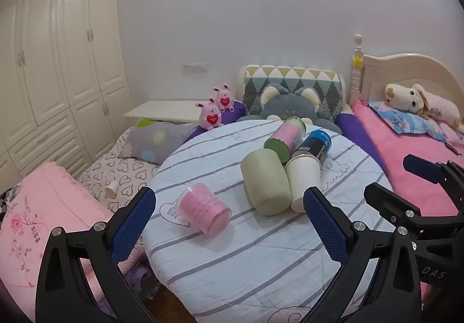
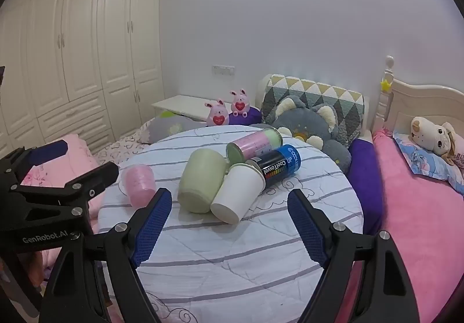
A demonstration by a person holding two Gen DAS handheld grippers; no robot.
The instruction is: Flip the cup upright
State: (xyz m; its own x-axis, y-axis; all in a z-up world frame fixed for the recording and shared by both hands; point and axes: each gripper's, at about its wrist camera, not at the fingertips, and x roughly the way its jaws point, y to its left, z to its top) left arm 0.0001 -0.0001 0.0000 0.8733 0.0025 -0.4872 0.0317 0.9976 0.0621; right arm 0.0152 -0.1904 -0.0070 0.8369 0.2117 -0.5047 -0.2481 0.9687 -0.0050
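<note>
A round table with a striped white cloth holds several containers lying on their sides. A pink clear cup lies at the left. A pale green cup and a white paper cup lie together in the middle. My left gripper is open and empty, just in front of the pink cup. My right gripper is open and empty, just in front of the green and white cups. Each gripper also shows in the other's view: the right one, the left one.
A pink-and-green canister and a blue-black can lie behind the cups. Beds with pink covers, pillows and plush toys surround the table. A white wardrobe stands at the left.
</note>
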